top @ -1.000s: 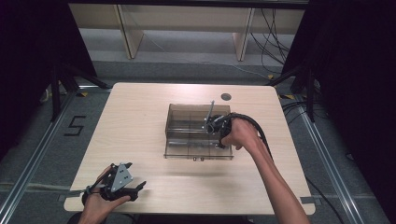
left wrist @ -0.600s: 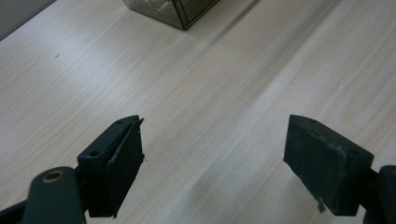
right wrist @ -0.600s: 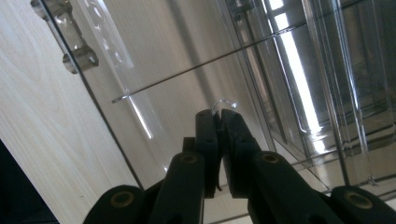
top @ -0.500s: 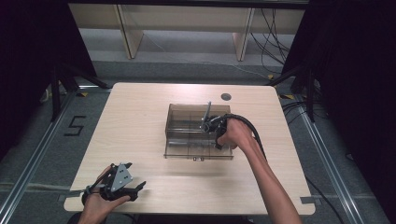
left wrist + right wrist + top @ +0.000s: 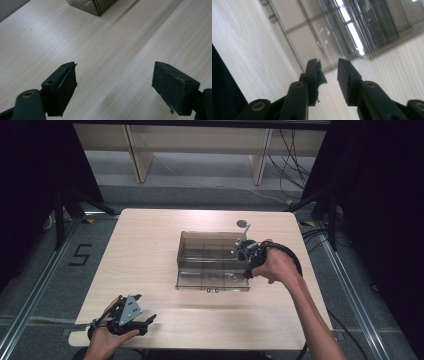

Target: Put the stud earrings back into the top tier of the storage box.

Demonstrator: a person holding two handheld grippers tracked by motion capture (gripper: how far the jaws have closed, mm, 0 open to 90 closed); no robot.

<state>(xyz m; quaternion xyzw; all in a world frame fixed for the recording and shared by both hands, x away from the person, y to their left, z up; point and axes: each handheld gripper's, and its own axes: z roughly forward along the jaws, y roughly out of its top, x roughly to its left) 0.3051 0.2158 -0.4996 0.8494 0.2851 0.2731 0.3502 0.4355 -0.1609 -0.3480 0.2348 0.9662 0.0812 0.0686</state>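
Observation:
A smoky clear box [image 5: 207, 259] with divided compartments stands at the middle of the table. My right gripper [image 5: 240, 253] hovers at the box's right end, pointing toward it. Its jaws have just been opening and stand a little apart with nothing between them; in the right gripper view the right gripper [image 5: 328, 67] looks onto the box's clear top [image 5: 337, 30]. My left gripper [image 5: 146, 322] rests near the table's front left corner. In the left gripper view the left gripper [image 5: 113, 85] is wide open over bare wood, with a corner of the box [image 5: 96, 5] far ahead.
The light wooden table [image 5: 145, 245] has a small dark round disc [image 5: 242, 223] behind the box. A cable loops from the right gripper toward the table's right edge. Shelf legs and cables stand on the floor beyond, and a "5" mark [image 5: 80, 255] lies left of the table.
The right hand has drawn back to the right, off the box's right part, and lifted a little. The left hand has stayed where it was.

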